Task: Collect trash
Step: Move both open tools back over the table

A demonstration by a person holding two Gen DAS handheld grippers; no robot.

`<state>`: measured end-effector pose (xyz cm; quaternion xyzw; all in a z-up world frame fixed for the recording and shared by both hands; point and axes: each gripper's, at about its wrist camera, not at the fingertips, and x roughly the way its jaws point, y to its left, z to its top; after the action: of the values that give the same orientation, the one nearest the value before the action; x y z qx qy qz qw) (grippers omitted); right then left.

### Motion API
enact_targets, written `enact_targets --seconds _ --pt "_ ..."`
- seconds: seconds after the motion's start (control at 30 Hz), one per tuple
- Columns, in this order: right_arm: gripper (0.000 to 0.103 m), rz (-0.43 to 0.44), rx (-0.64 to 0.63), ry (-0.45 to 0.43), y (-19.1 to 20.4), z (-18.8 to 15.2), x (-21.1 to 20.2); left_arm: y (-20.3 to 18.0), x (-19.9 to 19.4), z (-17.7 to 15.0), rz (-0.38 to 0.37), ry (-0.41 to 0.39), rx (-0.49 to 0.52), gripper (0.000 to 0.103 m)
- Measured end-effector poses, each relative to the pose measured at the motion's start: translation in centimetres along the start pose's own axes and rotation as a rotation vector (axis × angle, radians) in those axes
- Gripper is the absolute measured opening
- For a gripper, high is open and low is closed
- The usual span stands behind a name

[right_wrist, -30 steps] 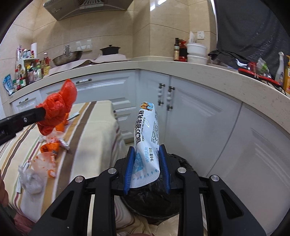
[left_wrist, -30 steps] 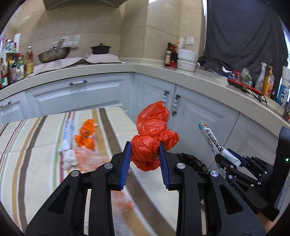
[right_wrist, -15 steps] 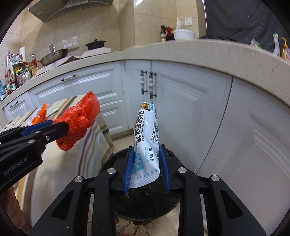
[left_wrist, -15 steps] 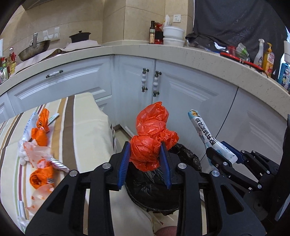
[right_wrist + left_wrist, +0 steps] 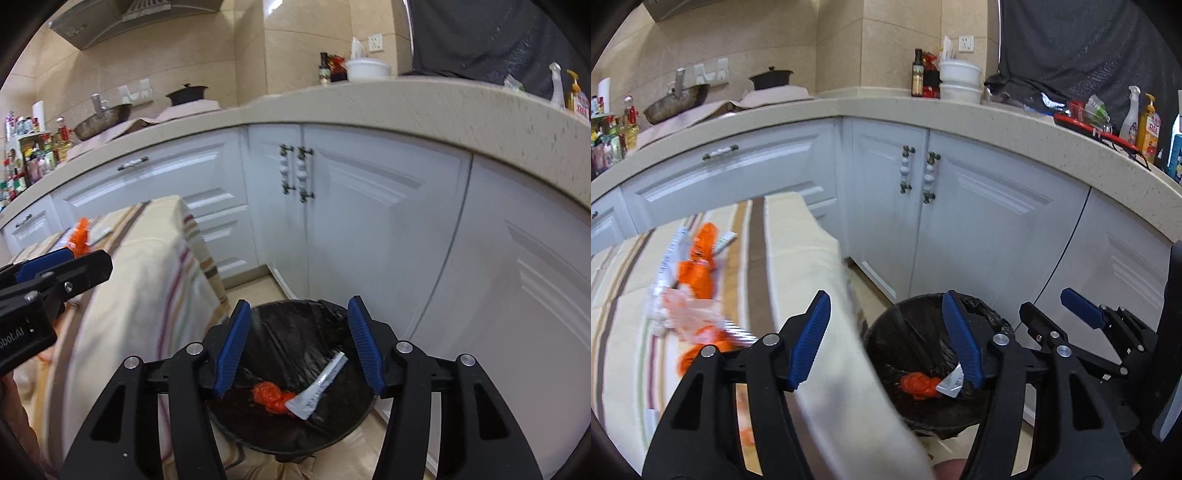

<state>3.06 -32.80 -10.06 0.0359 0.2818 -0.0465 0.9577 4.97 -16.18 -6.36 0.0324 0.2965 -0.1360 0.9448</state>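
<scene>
A black-lined trash bin (image 5: 295, 435) (image 5: 886, 332) stands on the floor beside the table. Inside it lie a crumpled red plastic bag (image 5: 271, 398) (image 5: 919, 384) and a white wrapper (image 5: 317, 387) (image 5: 951, 382). My right gripper (image 5: 297, 314) hangs over the bin, its jaws opening with nothing between them. My left gripper (image 5: 884, 306) is above the table edge and the bin's rim, jaws also opening and empty. More orange and clear wrappers (image 5: 694, 295) lie on the striped tablecloth (image 5: 820, 295).
White kitchen cabinets (image 5: 369, 221) and a beige counter (image 5: 997, 125) curve behind the bin. The left gripper body (image 5: 44, 280) shows at the left of the right wrist view. Bottles, bowls and a pot stand on the counter.
Both grippers opened. The red bag and the white wrapper dropped out of them into the bin. Both hands moved closer over the bin.
</scene>
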Motion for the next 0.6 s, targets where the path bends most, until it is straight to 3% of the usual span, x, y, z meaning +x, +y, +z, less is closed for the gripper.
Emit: enact_targets --seconds 0.27,0.6 --pt "0.058 0.098 -0.047 -0.041 5.3 0.8 -3.4 5.9 -5.3 -0.8 0.081 -0.027 -0.053 0.066" --pt "0.061 0.253 -0.152 -0.046 13.4 -0.8 -7.0 15.7 -11.6 -4.4 0.273 -0.025 -0.156 0.070"
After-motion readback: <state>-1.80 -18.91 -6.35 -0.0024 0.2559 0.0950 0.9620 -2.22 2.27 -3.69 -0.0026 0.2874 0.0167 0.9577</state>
